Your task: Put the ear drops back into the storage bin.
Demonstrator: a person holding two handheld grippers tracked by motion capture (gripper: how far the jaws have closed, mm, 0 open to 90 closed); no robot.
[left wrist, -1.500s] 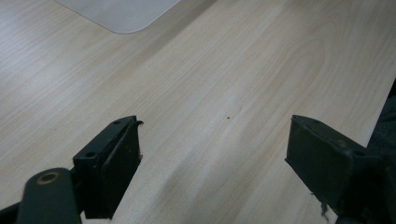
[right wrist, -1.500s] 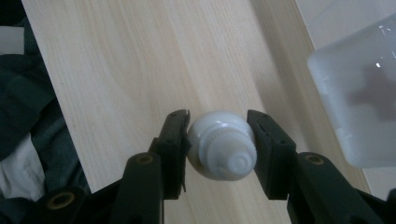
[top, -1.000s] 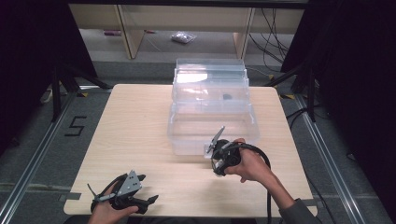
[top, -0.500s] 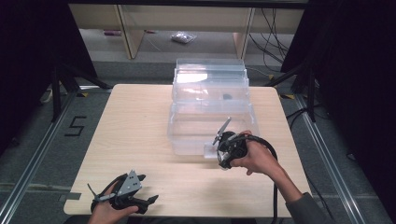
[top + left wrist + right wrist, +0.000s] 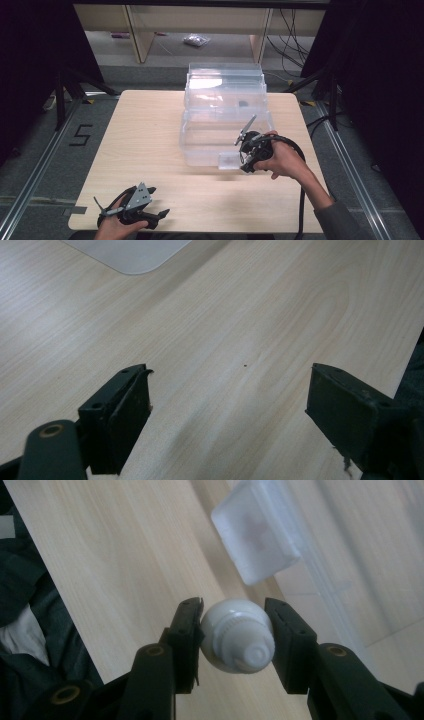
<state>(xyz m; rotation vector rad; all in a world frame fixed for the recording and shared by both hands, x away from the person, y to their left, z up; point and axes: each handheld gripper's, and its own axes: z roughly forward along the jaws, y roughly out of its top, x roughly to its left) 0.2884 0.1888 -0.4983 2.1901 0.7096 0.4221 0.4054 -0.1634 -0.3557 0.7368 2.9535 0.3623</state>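
Right gripper has shifted rightward along the bin, fingers clamped on a white bottle. Left gripper idle, fingers wide, empty. Bottle grasped; placing remains.

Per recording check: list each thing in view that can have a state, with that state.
Right gripper: shut on the white tube, beside the box front.
White tube: clamped between the jaws, cap end toward the camera.
Left gripper: open, nothing between its jaws, low over the table.
Clear plastic box: on the table, latch tab sticking out.
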